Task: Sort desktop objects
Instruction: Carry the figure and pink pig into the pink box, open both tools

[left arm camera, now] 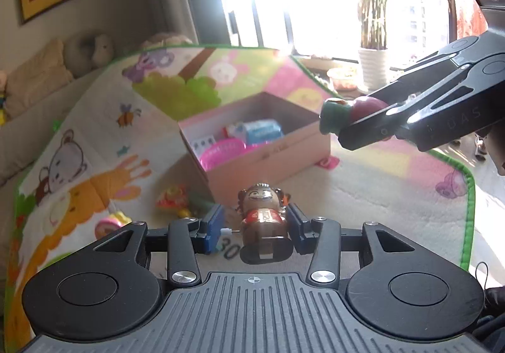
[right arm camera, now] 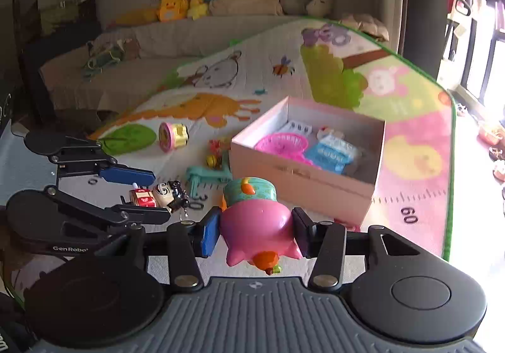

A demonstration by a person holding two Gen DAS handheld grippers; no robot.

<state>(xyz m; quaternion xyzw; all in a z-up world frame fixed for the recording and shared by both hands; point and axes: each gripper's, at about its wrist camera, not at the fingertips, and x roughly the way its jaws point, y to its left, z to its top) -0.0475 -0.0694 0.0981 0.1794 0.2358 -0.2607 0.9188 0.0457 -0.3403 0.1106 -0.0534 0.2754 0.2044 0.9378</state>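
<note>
My left gripper (left arm camera: 262,225) is shut on a small wind-up figurine (left arm camera: 263,211) with a brown head and red shirt, held upright between the blue pads above the play mat. My right gripper (right arm camera: 255,226) is shut on a pink pig toy (right arm camera: 255,220) with a teal hat, tilted head-forward. A pink cardboard box (right arm camera: 300,178) stands on the mat just ahead of both grippers, holding a pink basket (right arm camera: 282,144) and a blue-white pack (right arm camera: 331,152). In the left wrist view the right gripper (left arm camera: 359,116) hovers with the pig toy (left arm camera: 339,114) near the box (left arm camera: 268,160).
Loose toys lie on the colourful play mat (right arm camera: 416,144) left of the box: a round pink-yellow toy (right arm camera: 173,135), a teal toy (right arm camera: 205,176) and a small red-yellow one (right arm camera: 216,148). A sofa with plush toys (right arm camera: 173,6) stands behind. A potted plant (left arm camera: 374,66) is by the window.
</note>
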